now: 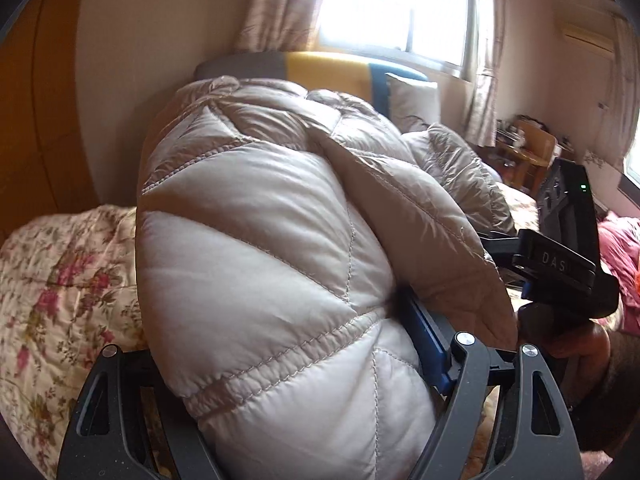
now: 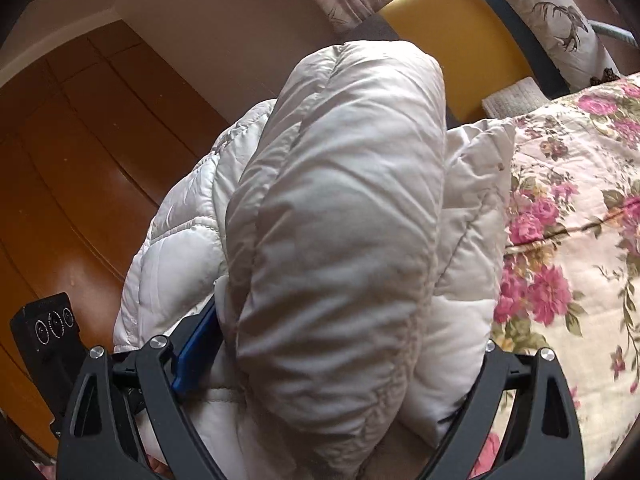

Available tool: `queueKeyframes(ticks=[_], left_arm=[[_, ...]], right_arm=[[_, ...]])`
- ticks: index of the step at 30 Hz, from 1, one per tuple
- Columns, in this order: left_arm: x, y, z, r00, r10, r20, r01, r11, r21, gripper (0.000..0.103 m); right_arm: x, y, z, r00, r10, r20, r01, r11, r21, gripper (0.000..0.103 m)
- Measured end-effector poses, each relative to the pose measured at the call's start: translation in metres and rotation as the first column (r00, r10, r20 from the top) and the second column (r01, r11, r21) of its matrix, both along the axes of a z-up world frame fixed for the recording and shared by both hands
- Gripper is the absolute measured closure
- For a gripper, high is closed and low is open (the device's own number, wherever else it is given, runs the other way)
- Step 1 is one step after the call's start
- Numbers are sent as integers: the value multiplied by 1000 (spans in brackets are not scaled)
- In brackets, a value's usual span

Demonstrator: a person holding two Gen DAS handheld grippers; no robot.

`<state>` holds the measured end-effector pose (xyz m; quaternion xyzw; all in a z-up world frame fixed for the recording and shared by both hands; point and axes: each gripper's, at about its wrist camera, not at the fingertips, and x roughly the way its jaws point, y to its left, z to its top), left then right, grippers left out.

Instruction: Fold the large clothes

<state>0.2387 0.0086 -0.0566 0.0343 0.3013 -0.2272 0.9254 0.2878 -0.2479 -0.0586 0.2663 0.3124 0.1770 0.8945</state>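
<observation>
A puffy pale-grey quilted down coat [image 1: 256,240] fills the left wrist view, bunched thick and lifted over the bed. My left gripper [image 1: 280,360] is shut on a fat fold of it, its blue pad [image 1: 424,340] pressed into the fabric; the other finger is hidden under the coat. In the right wrist view the same coat [image 2: 340,200] bulges between the jaws of my right gripper [image 2: 340,344], which is shut on it, with its blue pad [image 2: 196,344] against the left side. The right tool's black body [image 1: 560,248] and a hand [image 1: 576,340] show beside the coat.
A floral bedspread [image 1: 52,288] [image 2: 572,220] covers the bed. Behind it stand a grey, yellow and blue headboard [image 1: 320,68], a white pillow [image 1: 412,100] and a curtained window [image 1: 400,4]. Wooden floor [image 2: 80,180] lies left; a cluttered desk [image 1: 528,148] and pink cloth [image 1: 624,248] sit right.
</observation>
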Motion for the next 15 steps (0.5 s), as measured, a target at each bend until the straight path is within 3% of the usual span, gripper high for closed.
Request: queueKeyframes(ticks=[2,3,4,6,11,15], left_arm=[[25,10,-21,993,57,-105,-58,998,-9,14],[41,19,-33,980,81,-184,-90,995,-42,11],[49,30,-46,963,96,-251,-125,987,-103,3],[49,46,-62,942,89,-323,-167,961,-222,3],[20,41,-58,967,132,-216,-174,967,-186,3],[7,48,-52,958,185,-218,-233,947,-220,3]], right_arm=[[19,5,-14,997,-57,-51,53,995,-90,9],[26,3,-23,995,-72,-74,64,993,-102,3],[29,-2,-30,993,-79,-86,72,994,-82,2],[29,-8,-36,991,-88,-104,84,995,-46,2],[6,-3,-6,981,-157,-115,135,974,-183,2],[-9,10,42,972,-233,33,231,916,-329,2]])
